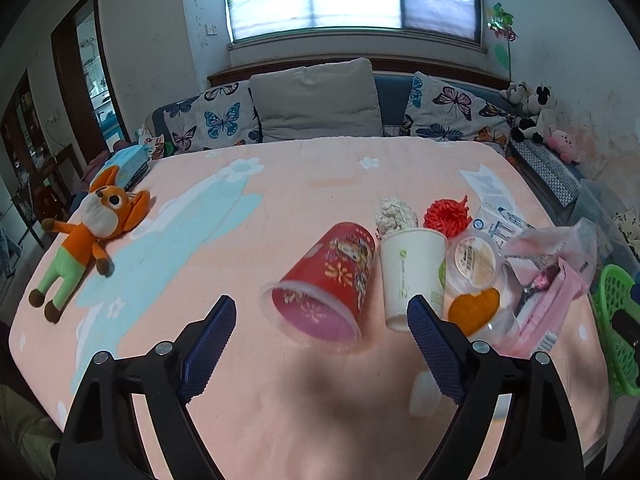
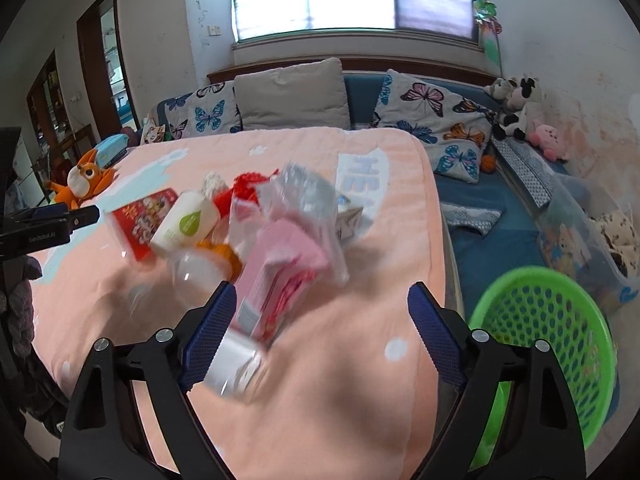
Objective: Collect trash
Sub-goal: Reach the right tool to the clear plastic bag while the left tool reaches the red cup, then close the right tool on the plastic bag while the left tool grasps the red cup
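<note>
Barely begun, by the look of it. Green basket (image 2: 544, 344) at four o'clock off the bed, nothing visible inside. Left claw (image 1: 320, 320) spread wide, empty, facing the red cup (image 1: 328, 280) on its side at twelve. Right claw (image 2: 320, 312) wide too, gripping nothing, pink packet (image 2: 280, 280) blurred between its fingers. White cup (image 1: 412, 276), tub, wrappers: all uncollected.

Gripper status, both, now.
Left gripper: open, empty, facing the tipped red paper cup.
Right gripper: open, holding nothing; crumpled pink plastic wrapper between its fingers.
</note>
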A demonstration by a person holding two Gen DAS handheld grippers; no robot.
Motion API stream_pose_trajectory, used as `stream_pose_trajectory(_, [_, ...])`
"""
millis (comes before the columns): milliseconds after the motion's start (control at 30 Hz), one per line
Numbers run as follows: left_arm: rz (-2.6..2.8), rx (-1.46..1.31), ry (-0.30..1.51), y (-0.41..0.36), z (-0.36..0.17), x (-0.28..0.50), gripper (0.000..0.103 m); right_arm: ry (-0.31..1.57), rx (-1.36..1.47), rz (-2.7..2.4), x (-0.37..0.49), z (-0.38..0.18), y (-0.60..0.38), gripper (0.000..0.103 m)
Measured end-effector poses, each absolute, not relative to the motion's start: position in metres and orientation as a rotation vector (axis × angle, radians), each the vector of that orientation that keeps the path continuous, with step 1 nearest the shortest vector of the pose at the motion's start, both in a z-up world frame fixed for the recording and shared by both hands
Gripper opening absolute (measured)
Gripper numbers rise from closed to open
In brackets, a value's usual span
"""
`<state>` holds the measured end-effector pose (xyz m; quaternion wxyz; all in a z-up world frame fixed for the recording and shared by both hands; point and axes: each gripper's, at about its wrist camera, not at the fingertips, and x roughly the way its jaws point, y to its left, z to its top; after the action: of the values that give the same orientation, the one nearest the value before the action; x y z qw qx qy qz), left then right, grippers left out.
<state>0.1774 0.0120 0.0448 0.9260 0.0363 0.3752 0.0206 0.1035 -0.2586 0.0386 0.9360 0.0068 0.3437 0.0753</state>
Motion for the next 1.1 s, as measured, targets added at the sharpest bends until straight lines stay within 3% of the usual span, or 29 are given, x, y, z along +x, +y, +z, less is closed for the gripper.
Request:
stream_pose_trajectory(500, [0.010,0.163,0.959,0.016,0.013,0.260,0.085,0.787,-0.033,0.297,0.191,0.030,-0.248,0.073])
stream_pose_trajectory(867, [-0.067,0.205,1.054,0.011,-0.009,0.290,0.085,0.816,0.000,0.319,0.203,0.020,-0.253,0.049])
stream_pose_trajectory(1100, [-0.103,0.254,1.092,0.002,-0.020,0.303,0.070,0.794,0.007,0.296,0.199,0.026,-0.257,0.043])
